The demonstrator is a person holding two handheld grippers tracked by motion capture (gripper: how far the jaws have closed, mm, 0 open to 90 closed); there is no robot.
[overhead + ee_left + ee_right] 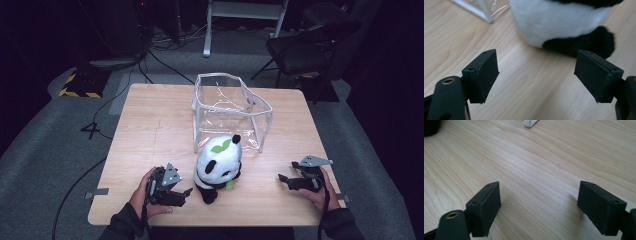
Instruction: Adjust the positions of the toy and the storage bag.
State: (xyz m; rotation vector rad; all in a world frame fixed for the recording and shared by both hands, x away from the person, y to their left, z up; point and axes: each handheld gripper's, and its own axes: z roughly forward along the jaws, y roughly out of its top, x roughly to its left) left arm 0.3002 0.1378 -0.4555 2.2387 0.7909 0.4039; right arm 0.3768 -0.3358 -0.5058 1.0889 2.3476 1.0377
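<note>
A dim lab or recording studio is showing here: a lone wooden worktop is standing on grey carpet, cables are trailing across the floor beyond the left claw, hazard-striped tape is lying nearby, and a black folding chair is waiting beyond the right claw.

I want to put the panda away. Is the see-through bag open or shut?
Open. The clear bag stands behind the panda with its top rim spread wide, and nothing is inside.

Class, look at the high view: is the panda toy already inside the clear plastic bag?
No. The panda toy sits on the table in front of the clear plastic bag, outside its walls.
</note>
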